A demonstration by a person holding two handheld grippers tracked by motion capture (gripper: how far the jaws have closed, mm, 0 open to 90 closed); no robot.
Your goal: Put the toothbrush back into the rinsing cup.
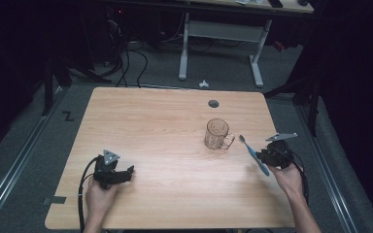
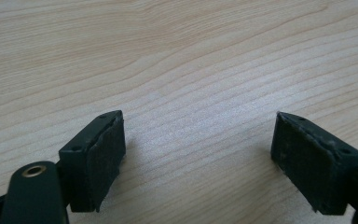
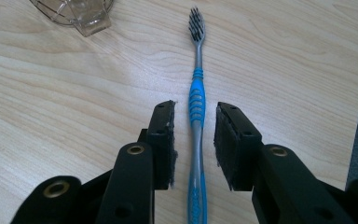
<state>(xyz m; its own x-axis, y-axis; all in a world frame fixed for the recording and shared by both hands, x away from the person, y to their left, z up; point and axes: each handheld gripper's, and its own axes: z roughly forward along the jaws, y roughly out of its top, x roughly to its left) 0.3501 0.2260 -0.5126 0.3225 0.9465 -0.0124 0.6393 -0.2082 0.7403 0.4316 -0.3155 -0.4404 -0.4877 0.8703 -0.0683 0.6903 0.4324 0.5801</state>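
Room: dim workshop, grey floor, cables and a white-legged desk (image 1: 221, 30) behind a pale wooden table (image 1: 165, 126)
Person: forearms come in from the near edge, one gripper in each hand
Toothbrush (image 3: 196, 100): blue and grey, lying on the table near its right edge, bristles pointing away from the person, handle toward the right hand
Mug (image 1: 217, 134): clear glass, upright, just left of the brush head, apart from it
Right gripper (image 3: 195, 140): jaws narrowed around the ribbed blue grip of the brush, a thin gap showing on each side; pads not yet pressing, as far as I can judge
Left gripper (image 2: 198, 154): resting low over bare wood at the near left, jaws wide apart, nothing between them
Step in hand: likely closing on the brush handle to pick it up
How to do it well: keep the handle centred between both pads, squeeze evenly on the ribbed part, lift straight so the head clears the mug
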